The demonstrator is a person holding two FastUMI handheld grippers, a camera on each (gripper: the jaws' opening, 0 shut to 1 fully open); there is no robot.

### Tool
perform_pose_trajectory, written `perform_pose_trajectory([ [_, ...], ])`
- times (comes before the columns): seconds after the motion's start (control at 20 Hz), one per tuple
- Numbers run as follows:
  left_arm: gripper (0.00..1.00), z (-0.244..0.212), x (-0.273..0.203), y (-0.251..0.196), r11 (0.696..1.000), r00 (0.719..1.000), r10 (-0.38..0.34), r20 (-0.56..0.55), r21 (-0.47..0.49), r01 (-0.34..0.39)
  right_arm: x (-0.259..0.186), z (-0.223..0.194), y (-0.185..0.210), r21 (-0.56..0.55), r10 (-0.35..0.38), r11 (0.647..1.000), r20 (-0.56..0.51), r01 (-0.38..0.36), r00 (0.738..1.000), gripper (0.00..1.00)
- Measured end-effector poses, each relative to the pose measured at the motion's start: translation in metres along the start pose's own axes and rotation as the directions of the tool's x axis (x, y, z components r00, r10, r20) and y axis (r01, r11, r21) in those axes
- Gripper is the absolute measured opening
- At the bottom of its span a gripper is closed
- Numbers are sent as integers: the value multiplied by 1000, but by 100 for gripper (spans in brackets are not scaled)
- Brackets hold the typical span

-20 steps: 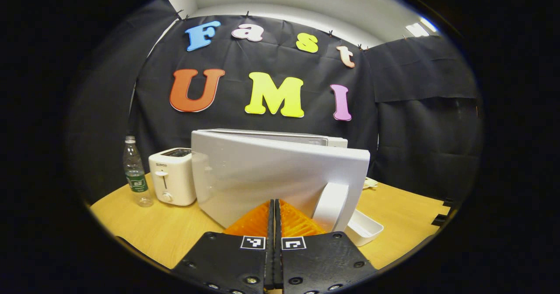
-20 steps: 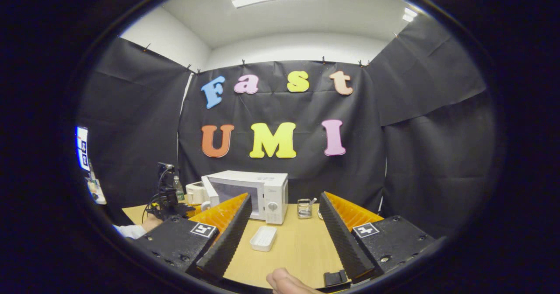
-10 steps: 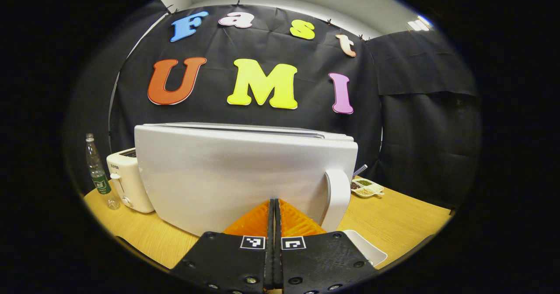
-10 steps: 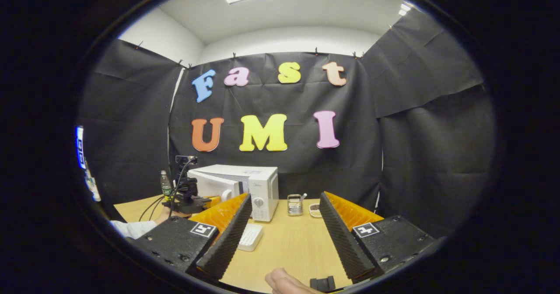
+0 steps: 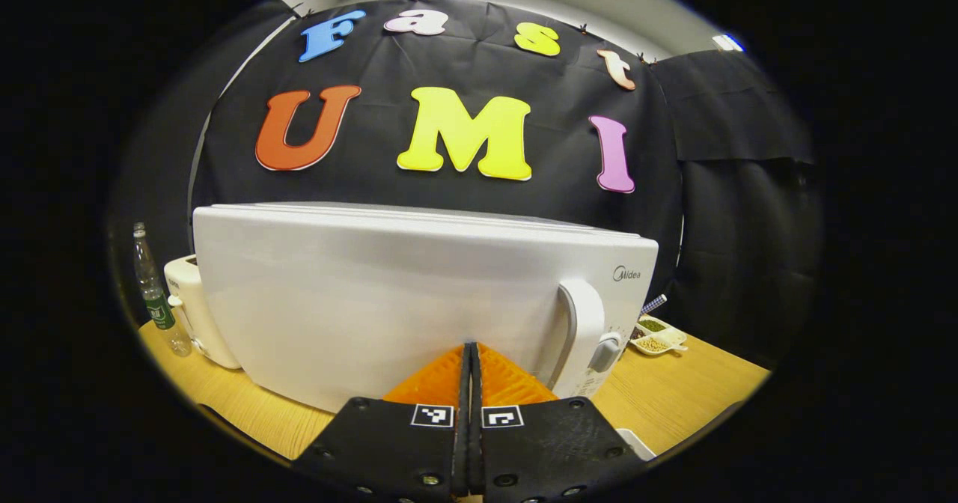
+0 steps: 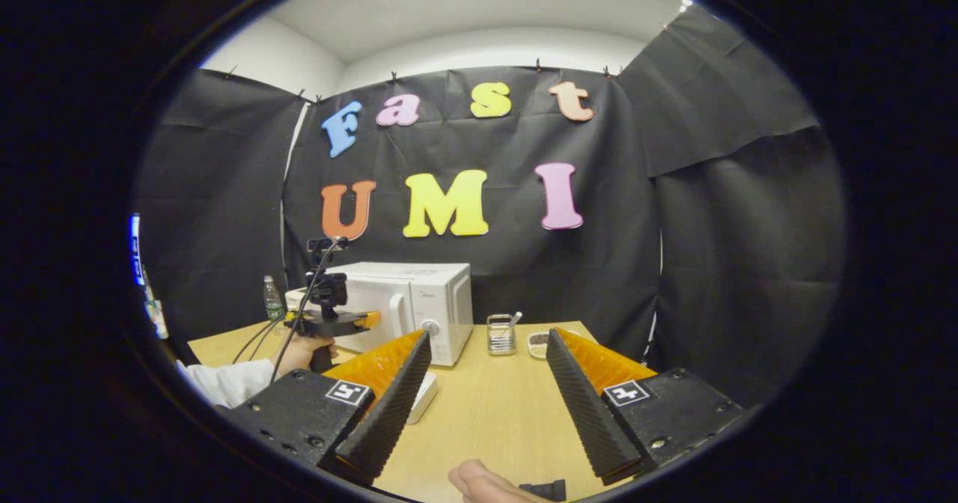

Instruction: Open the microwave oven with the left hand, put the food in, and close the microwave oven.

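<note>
**Left gripper pressed shut at the microwave door; right gripper spread wide over the table**

The left gripper (image 5: 470,357) has its two orange fingers closed flat against each other with nothing between them, the tips right at the white door (image 5: 374,301) of the microwave oven (image 6: 408,305). In the left gripper view the tips sit low on the door, just left of its upright handle (image 5: 580,338); whether they actually touch the panel cannot be told. In the right gripper view the same gripper (image 6: 352,322), held by a hand (image 6: 303,349) in a white sleeve, reaches the door's front from the left. The door looks flush with the oven body.

The right gripper (image 6: 486,383) is wide open and holds nothing, hanging above the near part of the wooden table (image 6: 494,413), well apart from the oven, which stands far and to the left of it.

A white tray (image 6: 423,398) lies on the table near the oven, partly hidden behind the right gripper's left finger. Left of the oven stand a white toaster (image 5: 187,316) and a plastic bottle (image 5: 153,297). To its right are a small divided dish (image 5: 655,336) and a metal holder (image 6: 500,334). Bare tabletop stretches between the right gripper's fingers toward the far edge.
</note>
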State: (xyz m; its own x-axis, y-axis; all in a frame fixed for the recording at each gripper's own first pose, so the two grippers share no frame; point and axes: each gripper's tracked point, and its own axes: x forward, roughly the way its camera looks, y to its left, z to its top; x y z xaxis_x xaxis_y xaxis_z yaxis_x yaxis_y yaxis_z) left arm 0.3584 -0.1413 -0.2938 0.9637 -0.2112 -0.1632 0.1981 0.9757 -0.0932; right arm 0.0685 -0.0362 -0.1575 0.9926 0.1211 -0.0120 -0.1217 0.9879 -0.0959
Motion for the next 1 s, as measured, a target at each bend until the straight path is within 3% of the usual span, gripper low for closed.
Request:
perform_pose_trajectory([
  [0.35, 0, -7, -4, 11, 999, 996, 54, -69, 1, -54, -6, 2, 0, -16, -36, 999, -3, 36, 999, 98],
  [0.7, 0, 64, -107, 4, 999, 998, 43, 48, 16, -44, -24, 18, 12, -15, -76, 997, 12, 76, 997, 98],
  [0.8, 39, 78, -144, 9, 997, 995, 66, 72, 41, -69, -29, 22, 16, -20, -93, 995, 12, 93, 996, 98],
  [0.85, 100, 86, -165, 12, 995, 993, 87, 83, 46, -91, -31, 26, 19, -24, -99, 995, 14, 99, 995, 98],
  [1.0, 94, 89, -229, 21, 987, 987, 147, 58, 53, -150, -40, 35, 35, -20, -98, 995, 19, 98, 995, 98],
])
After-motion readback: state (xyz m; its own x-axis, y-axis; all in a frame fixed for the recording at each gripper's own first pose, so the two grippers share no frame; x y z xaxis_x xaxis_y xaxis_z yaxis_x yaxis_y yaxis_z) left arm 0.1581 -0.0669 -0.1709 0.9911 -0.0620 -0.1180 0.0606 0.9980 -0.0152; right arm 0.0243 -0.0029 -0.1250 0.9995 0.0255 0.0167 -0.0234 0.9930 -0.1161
